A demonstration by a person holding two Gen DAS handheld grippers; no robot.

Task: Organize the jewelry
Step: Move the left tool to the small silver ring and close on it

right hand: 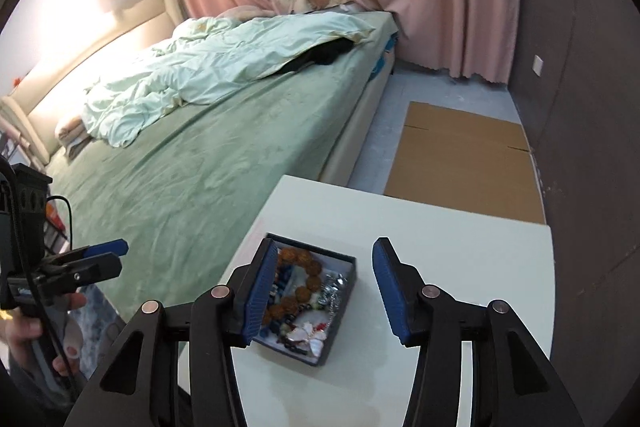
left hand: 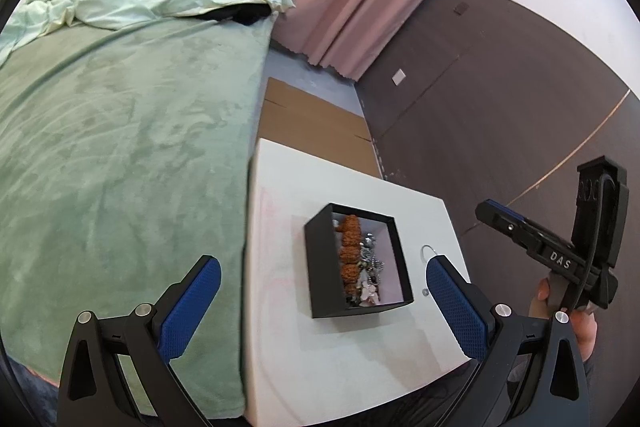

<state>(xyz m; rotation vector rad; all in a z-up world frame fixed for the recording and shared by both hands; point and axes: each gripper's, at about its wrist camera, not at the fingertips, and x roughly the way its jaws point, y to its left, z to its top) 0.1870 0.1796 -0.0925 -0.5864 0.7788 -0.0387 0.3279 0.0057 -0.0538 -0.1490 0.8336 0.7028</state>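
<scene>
The jewelry box point(right hand: 308, 301), a dark open-topped box, sits on the white surface point(right hand: 472, 267) beside the bed point(right hand: 192, 179). It holds an orange-brown beaded bracelet point(right hand: 304, 281), silver pieces point(right hand: 334, 285) and a pale flower-shaped ornament point(right hand: 310, 335).

A thin silver ring point(left hand: 429, 251) and a small stud point(left hand: 425, 292) lie on the surface just beside the box, on the side away from the bed.

Right gripper point(right hand: 322, 293): jaws apart, nothing between the pads. In its own view, one blue pad overlaps the box's bedward wall; contact cannot be determined.

Left gripper point(left hand: 323, 309): jaws spread wide and empty, above the surface with the box between the fingers in its own view, not touching them.

A flattened cardboard sheet point(right hand: 464, 163) lies on the floor beyond the surface.
</scene>
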